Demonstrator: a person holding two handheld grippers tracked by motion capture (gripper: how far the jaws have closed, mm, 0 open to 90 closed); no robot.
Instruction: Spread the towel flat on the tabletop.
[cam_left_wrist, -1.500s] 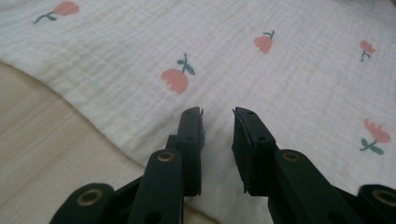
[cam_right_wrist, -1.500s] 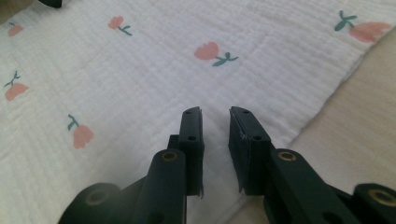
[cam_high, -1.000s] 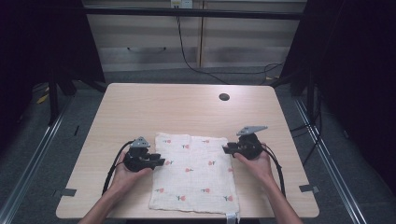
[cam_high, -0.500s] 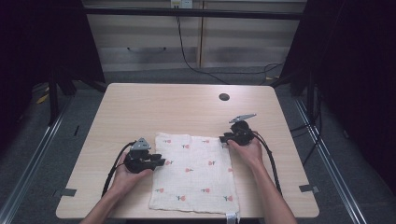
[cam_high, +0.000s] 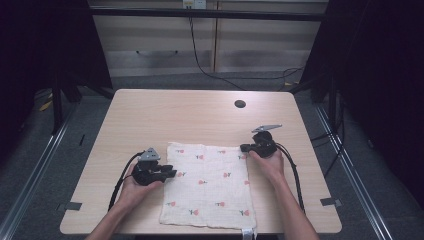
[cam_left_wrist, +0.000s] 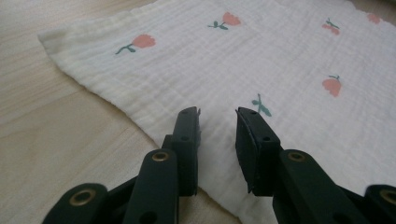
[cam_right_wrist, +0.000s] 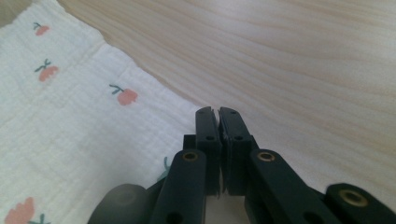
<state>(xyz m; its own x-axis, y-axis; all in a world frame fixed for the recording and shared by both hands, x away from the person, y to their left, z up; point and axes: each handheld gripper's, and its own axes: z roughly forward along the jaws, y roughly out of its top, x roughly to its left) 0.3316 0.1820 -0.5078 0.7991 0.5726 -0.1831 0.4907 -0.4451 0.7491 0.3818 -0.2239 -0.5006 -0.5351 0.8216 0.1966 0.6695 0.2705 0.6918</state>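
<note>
A white muslin cloth (cam_high: 210, 185) printed with small red flowers lies flat on the wooden table (cam_high: 175, 115), reaching the near edge. My left gripper (cam_high: 172, 173) rests at the cloth's left edge, its jaws open a little way above the fabric (cam_left_wrist: 280, 56), with nothing pinched in the left gripper (cam_left_wrist: 218, 114). My right gripper (cam_high: 243, 148) sits at the cloth's far right corner; its jaws have just closed. In the right gripper view the right gripper (cam_right_wrist: 218, 110) is shut beside the cloth's edge (cam_right_wrist: 70, 116). Whether fabric is caught between the pads is hidden.
A dark round hole (cam_high: 240, 104) is set in the tabletop at the far right. Black cables (cam_high: 295, 172) trail from both grippers toward the near edge. Bare wood stretches across the far half of the table. Dark floor and a cabinet lie beyond.
My right hand has moved away from me along the cloth's right edge to its far corner, and its jaws have come together. The left hand and the cloth have stayed put.
</note>
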